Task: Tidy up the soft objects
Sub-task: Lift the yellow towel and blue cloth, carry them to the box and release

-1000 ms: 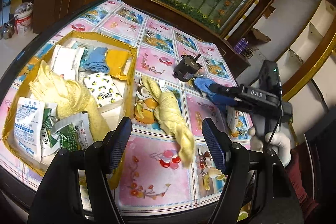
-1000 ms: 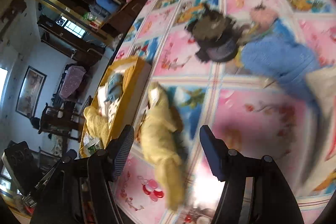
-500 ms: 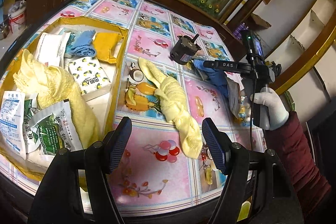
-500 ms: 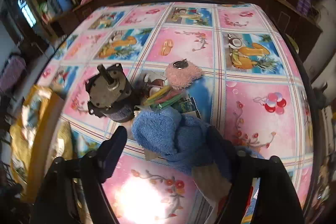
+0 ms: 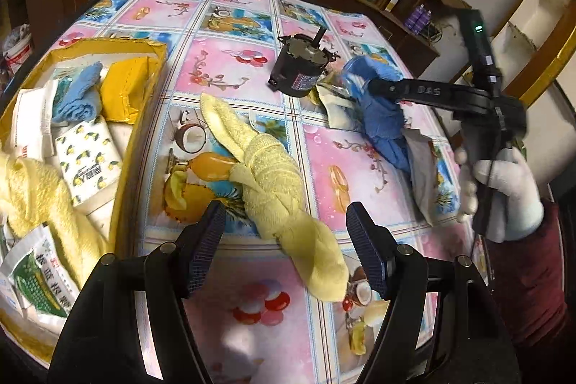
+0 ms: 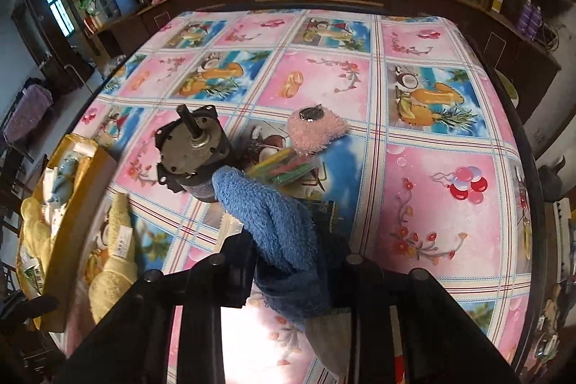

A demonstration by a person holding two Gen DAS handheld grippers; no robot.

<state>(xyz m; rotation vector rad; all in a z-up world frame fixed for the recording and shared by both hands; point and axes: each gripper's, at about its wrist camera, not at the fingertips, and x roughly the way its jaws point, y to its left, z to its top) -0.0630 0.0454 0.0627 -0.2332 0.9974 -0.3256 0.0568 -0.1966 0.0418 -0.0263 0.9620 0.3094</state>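
With the right gripper (image 6: 288, 261) clamped on the blue towel (image 6: 273, 218), lifting may snag the motor (image 6: 192, 153) touching it; the left gripper (image 5: 284, 247) gapes empty over the yellow towel (image 5: 273, 182).

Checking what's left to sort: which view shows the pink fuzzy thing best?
The right wrist view: the pink fuzzy thing lies unobstructed beyond the motor. In the left wrist view, I cannot find it.

White glove (image 5: 504, 193), maroon sleeve (image 5: 529, 279), black grippers.
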